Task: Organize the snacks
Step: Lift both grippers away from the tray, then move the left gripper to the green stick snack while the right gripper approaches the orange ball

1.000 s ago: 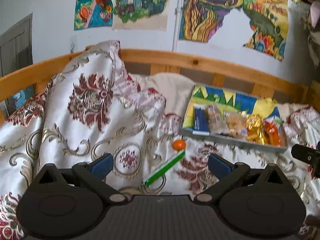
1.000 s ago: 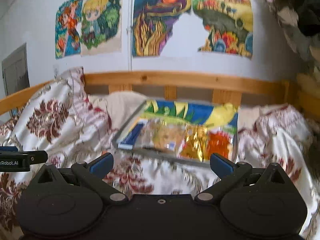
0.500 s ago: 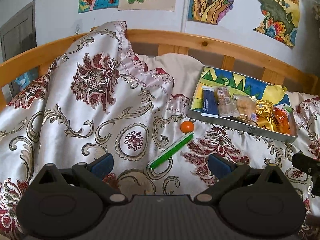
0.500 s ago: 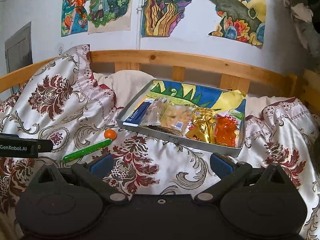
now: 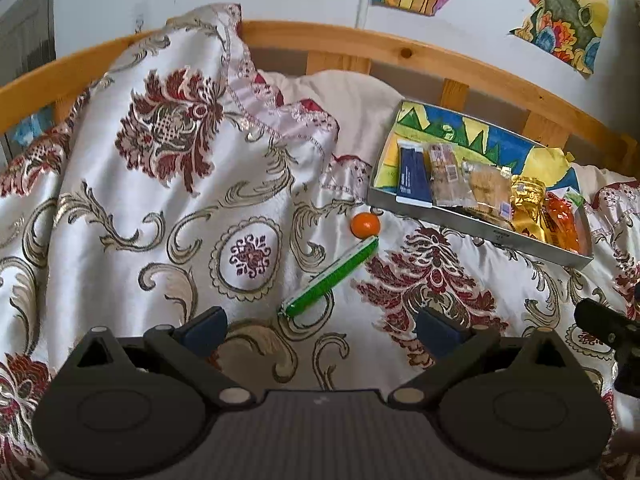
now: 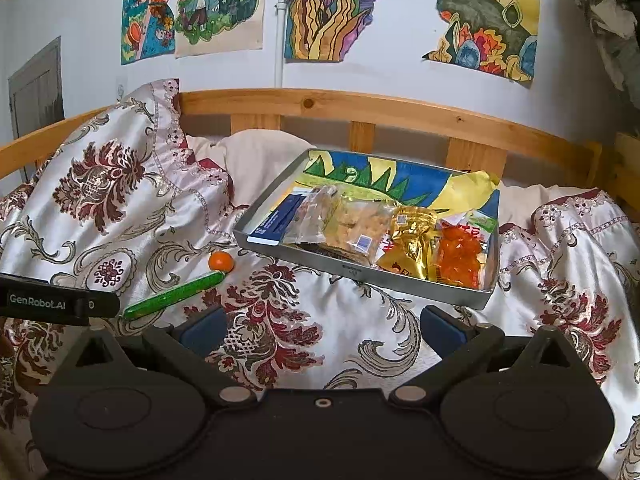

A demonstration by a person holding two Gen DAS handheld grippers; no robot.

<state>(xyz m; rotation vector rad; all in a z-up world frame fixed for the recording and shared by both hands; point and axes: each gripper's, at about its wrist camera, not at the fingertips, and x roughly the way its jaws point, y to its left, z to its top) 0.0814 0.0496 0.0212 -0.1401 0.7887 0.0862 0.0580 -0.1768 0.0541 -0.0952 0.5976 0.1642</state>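
A bed with a wooden rail (image 6: 360,108) fills both views, spread with a shiny white bedspread (image 5: 120,208) patterned in dark red flowers and grey-gold scrolls. The bedspread bunches up high on the left, and a plain cream pillow (image 6: 256,160) shows behind it against the rail. Above the rail the white wall carries several bright drawings (image 6: 336,8), some with torn edges, and a thin white pipe (image 6: 280,20) runs down between two of them. A grey panel (image 6: 36,84) sits on the wall at far left.

A shallow metal tray (image 6: 360,274) rests on the bedspread near the rail, lined with a coloured drawing. Inside it, in a row, lie a dark blue packet (image 5: 412,172), two clear bags of pale biscuits (image 6: 356,224), a gold foil pouch (image 6: 408,240) and an orange bag (image 6: 460,256). Just outside the tray's left corner lies a small orange ball (image 5: 365,225), and touching or almost touching it, a long green stick pack (image 5: 332,278) lies at a slant on the bedspread.

The left gripper (image 5: 320,324) hangs over the bedspread close to the near end of the green stick pack, its jaws wide apart and empty. The right gripper (image 6: 320,324) hangs in front of the tray, jaws likewise spread with nothing between them.

Print on the packets is too small to read. The drawings are cut off by the top edge. At the right edge of the right wrist view something dark and ragged (image 6: 612,32) hangs, too blurred to identify.
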